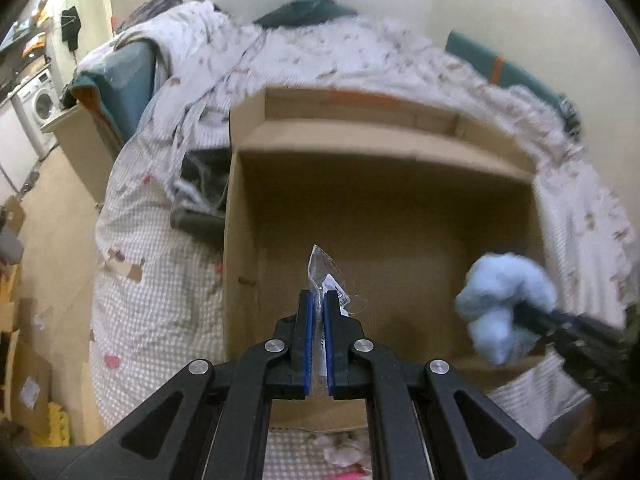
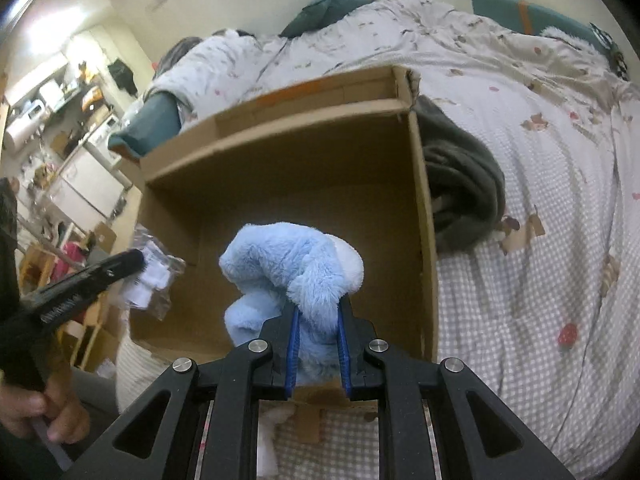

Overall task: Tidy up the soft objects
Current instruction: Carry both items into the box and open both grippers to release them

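An open cardboard box [image 1: 400, 216] rests on a bed covered by a checked, patterned quilt [image 1: 152, 280]. Its interior shows bare cardboard.

Left gripper [image 1: 316, 300]: fingers [image 1: 307, 320] closed on a clear plastic packet [image 1: 326, 276] bearing a white label. The packet stands up from between the pads, over the near part of the box. From the right wrist view the same packet [image 2: 154, 276] shows white contents and hangs at the box's left wall, with the person's hand [image 2: 40, 412] on the handle below.

Right gripper [image 2: 318, 312]: fingers [image 2: 294, 344] clamped on a light blue plush item [image 2: 288, 268], which bulges above the pads and is held over the near half of the box. In the left wrist view this plush [image 1: 506, 300] appears at the box's right side, motion-blurred.

A dark grey blanket [image 2: 464, 184] lies bunched against the box's right outer wall. A teal pillow [image 2: 528, 14] sits at the far right of the bed. A washing machine [image 1: 42, 106] stands far left in the room.
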The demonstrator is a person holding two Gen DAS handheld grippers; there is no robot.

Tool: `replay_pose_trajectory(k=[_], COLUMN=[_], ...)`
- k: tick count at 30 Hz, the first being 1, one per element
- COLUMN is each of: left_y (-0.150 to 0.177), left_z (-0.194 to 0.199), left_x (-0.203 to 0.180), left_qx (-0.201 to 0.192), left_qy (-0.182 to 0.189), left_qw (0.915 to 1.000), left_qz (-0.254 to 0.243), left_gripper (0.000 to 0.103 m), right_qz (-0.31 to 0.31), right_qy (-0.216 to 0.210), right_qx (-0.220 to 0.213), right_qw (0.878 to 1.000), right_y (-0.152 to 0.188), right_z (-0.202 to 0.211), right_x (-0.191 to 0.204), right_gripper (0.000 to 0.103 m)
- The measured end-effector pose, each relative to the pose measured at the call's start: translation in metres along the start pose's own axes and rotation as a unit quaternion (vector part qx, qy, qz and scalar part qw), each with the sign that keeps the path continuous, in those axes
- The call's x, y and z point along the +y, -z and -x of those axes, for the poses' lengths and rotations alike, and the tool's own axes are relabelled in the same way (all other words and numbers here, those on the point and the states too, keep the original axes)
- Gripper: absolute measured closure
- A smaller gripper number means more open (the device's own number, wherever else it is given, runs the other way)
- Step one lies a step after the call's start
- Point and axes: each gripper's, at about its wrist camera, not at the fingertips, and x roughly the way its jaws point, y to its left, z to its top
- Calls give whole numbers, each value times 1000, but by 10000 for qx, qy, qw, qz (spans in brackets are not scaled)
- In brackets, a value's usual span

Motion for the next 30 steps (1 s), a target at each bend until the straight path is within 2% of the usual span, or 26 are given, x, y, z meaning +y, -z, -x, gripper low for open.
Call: replay_pose_trajectory(k=[2,6,15,17,26,30], left_y=[4,10,13,13,15,15], left_z=[-9,-16,-24,-25,-23,-22], left_x=[1,0,5,4,-2,-5], left_qx=[128,174,245,276,158,176], left_qy=[141,30,-29,83,-7,80], left_qw=[9997,9998,9996,9995,9999,9998], left_qz=[121,13,166,158,0,-95], left_gripper=[98,98,98,98,98,97], right_qz=[90,148,256,278,342,379], right_qy=[97,159,334,369,444,476], right_qx=[52,184,465,456,427,437], right_qw=[9999,9996,9980,9979,9975,9972], right_y=[2,3,9,9,10,11], right_z=[-5,-13,-28,-28,-28,-28], right_x=[2,4,6,5,9,13], right_gripper=[85,85,85,85,84,84])
